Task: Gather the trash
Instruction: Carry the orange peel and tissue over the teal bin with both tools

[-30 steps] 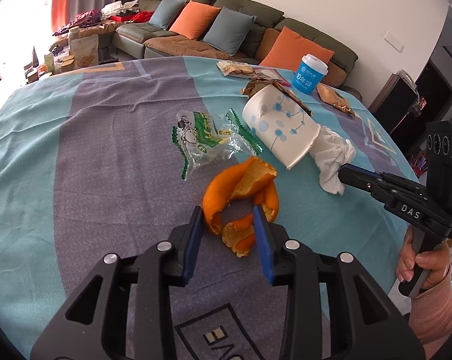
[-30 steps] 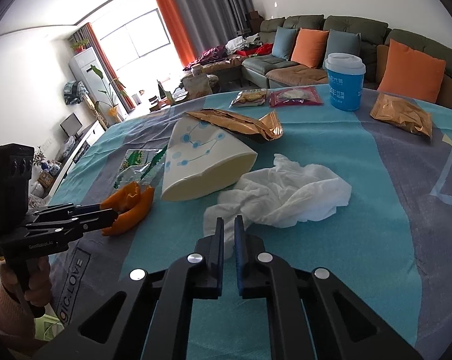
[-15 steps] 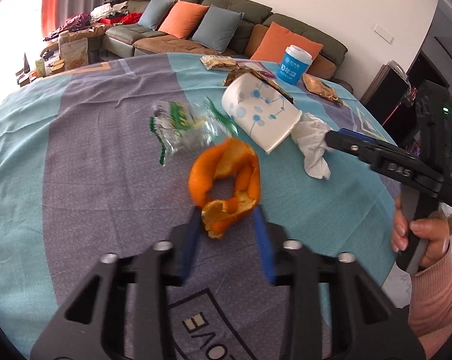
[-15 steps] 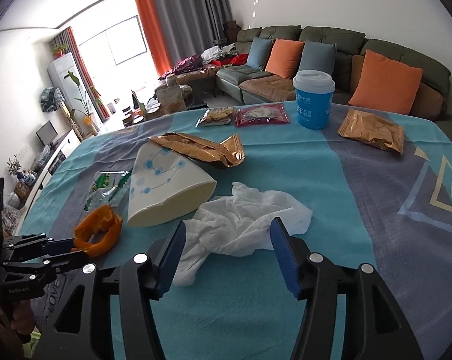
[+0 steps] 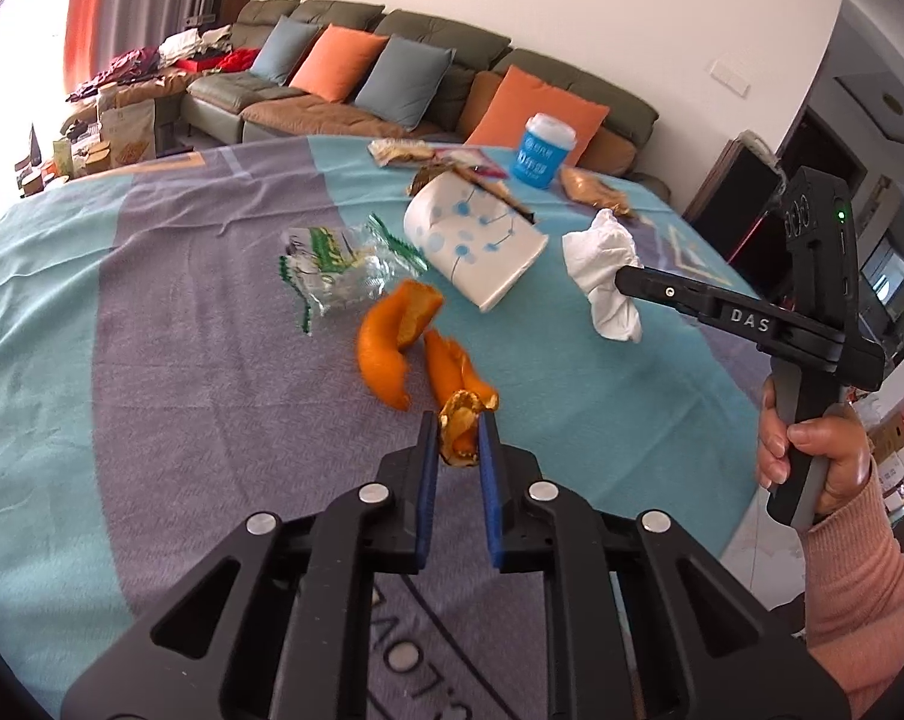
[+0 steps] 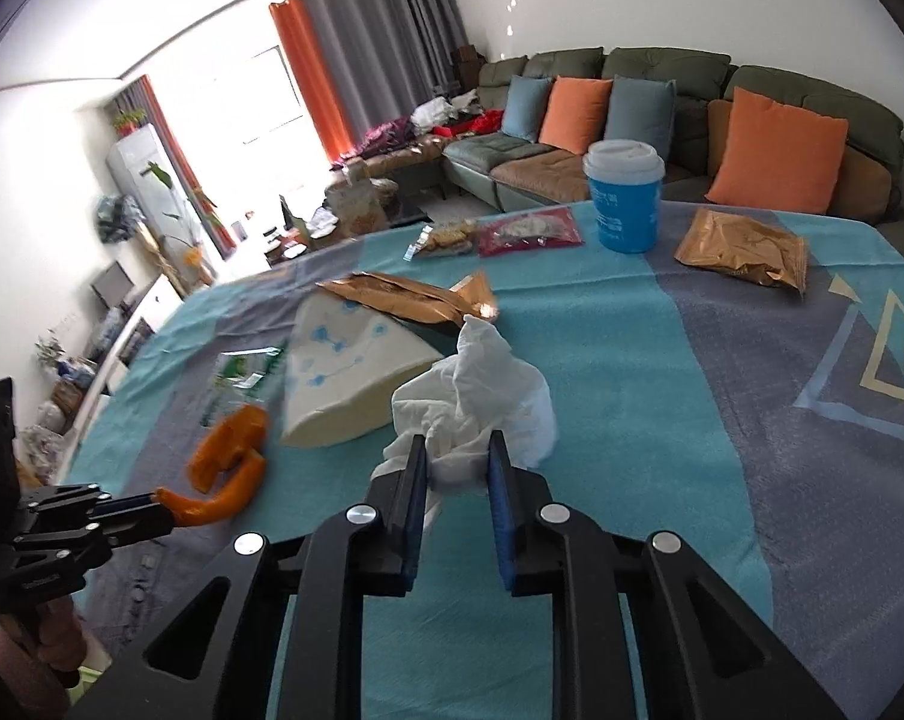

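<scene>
My left gripper (image 5: 456, 427) is shut on the near end of an orange peel (image 5: 392, 348), whose curled strips hang forward just above the tablecloth (image 5: 152, 360). My right gripper (image 6: 455, 450) is shut on a crumpled white tissue (image 6: 481, 390) and holds it off the cloth. In the left wrist view the tissue (image 5: 601, 264) hangs from the right gripper's tip. In the right wrist view the peel (image 6: 230, 450) hangs from the left gripper at lower left.
A tipped white paper cup with blue dots (image 5: 475, 240), a clear green-printed wrapper (image 5: 338, 270), gold foil wrappers (image 6: 745, 252), snack packets (image 6: 499, 234) and an upright blue cup (image 6: 625, 198) lie on the table. A sofa stands behind.
The left gripper has closed on the orange peel and lifted it. The right gripper opened, moved onto the tissue, closed on it and raised it.
</scene>
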The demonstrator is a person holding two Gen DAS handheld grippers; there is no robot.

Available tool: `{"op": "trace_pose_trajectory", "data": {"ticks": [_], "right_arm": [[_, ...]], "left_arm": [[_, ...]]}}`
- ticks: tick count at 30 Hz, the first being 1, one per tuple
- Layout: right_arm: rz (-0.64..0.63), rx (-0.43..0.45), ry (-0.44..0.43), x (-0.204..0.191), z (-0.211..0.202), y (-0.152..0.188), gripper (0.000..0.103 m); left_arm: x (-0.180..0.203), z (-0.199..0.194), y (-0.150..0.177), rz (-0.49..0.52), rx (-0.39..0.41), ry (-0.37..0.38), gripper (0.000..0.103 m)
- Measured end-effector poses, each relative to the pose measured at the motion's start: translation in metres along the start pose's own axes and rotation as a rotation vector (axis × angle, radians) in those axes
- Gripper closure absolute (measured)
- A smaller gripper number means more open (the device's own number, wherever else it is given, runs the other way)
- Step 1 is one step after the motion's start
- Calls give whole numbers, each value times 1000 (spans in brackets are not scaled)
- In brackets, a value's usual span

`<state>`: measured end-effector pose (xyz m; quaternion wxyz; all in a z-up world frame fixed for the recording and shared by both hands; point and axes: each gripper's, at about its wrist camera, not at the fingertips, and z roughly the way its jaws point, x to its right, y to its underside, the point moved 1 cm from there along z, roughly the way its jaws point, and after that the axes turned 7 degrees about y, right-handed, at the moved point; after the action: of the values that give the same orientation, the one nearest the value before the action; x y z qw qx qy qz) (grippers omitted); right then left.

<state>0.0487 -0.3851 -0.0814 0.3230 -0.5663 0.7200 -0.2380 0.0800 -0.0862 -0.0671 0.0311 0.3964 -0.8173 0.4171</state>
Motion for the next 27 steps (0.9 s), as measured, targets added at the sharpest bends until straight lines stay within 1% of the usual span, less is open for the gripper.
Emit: {"op": "trace_pose_trajectory", "data": {"ticks": [4,9,14,18,22,25,27], "right_arm": [[-23,26,-57,-12,-14,0,85],[-57,36,-141,-39,-25,-1,85],[-128,44,-221,-77,-28,-2,85],[-177,34,-274,-106,-26,1,85],[-207,4,-312,-133,-18,8,84],[-226,-25,-332,-146,-12,15,84],[-232,-44,-342,-153,-8,18,84]], "left_arm": [[0,-24,8,2,36,15,91],[-3,-60,21,-4,83,20,92],[-11,-97,36,-27,130,-6,93],[-24,-119,48,-51,158,-45,94],[-38,-121,60,-76,130,-81,93],[-47,-116,70,-90,100,-107,86],[-50,-113,76,-95,88,-113,74]]}}
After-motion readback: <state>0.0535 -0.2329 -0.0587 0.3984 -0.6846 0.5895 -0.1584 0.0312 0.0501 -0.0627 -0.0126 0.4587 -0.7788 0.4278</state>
